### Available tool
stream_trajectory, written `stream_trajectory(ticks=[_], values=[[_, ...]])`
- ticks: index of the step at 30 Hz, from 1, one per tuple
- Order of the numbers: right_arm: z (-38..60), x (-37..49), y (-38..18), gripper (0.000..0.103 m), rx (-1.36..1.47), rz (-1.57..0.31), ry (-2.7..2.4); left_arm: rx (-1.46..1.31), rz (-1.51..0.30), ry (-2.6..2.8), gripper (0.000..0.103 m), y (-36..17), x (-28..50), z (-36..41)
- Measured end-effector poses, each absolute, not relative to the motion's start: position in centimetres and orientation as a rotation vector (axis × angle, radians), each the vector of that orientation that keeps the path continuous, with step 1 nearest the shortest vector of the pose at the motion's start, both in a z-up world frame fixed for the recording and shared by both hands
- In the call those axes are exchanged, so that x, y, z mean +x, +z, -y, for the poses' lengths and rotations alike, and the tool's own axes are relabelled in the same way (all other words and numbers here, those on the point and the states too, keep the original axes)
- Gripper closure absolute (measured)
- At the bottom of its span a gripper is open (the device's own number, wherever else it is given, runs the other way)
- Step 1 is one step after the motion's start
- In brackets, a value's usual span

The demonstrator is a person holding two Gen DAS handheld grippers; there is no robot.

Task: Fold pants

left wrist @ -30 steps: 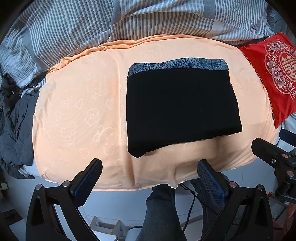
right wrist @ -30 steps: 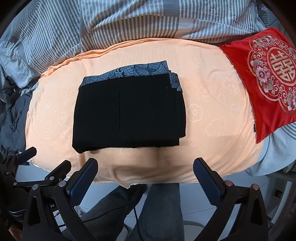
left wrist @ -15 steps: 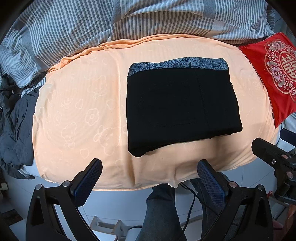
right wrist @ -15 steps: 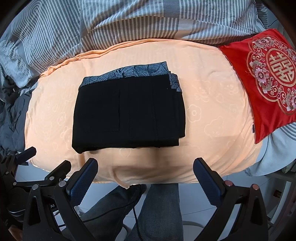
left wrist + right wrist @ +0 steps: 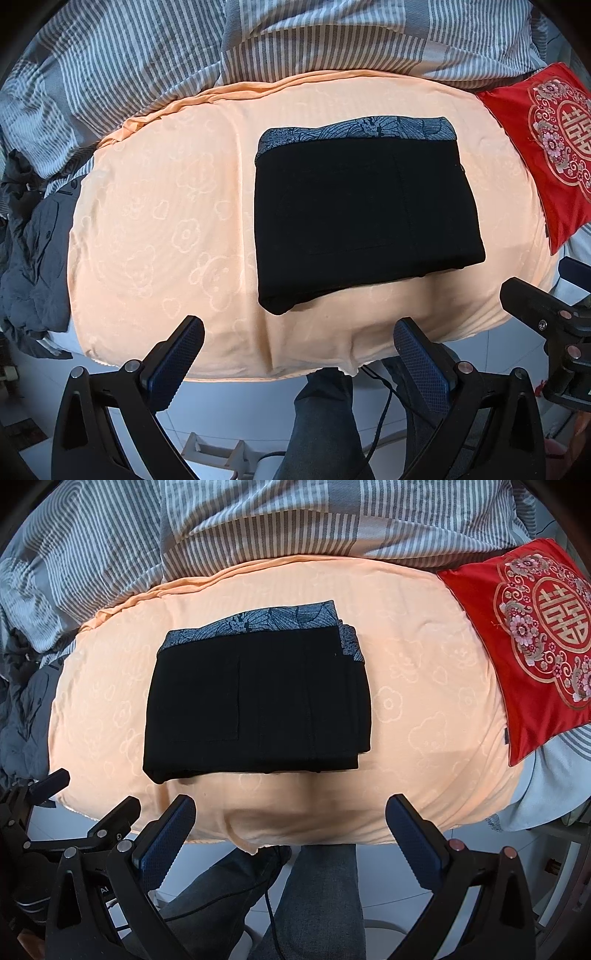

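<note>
Black pants (image 5: 364,218) (image 5: 258,701) lie folded into a compact rectangle on a peach bed cover (image 5: 166,229) (image 5: 424,709), with a grey patterned waistband along the far edge. My left gripper (image 5: 299,354) is held open above the near edge of the bed, nothing between its fingers, a short way back from the pants. My right gripper (image 5: 291,830) is open too, empty, hovering at the near edge in front of the folded stack. Each gripper shows at the side of the other's view.
A red embroidered cushion (image 5: 550,147) (image 5: 532,642) lies at the right of the bed. A grey striped duvet (image 5: 258,40) is bunched along the back. Dark grey clothing (image 5: 33,251) is heaped at the left edge. A person's legs (image 5: 314,904) stand below on a white tiled floor.
</note>
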State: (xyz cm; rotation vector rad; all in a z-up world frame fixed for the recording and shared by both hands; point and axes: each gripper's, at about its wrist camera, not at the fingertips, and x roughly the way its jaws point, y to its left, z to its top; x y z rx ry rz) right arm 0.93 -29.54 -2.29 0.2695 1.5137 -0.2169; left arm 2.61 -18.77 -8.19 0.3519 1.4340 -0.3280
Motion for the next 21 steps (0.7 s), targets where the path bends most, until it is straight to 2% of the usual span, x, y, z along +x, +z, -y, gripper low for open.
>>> stream_trajectory(ticks=[21], values=[[28.71, 1.05, -2.45, 0.0, 0.252, -1.522, -0.209, 0.354, -1.43, -0.321, 0.0, -8.41, 2.68, 18.17]])
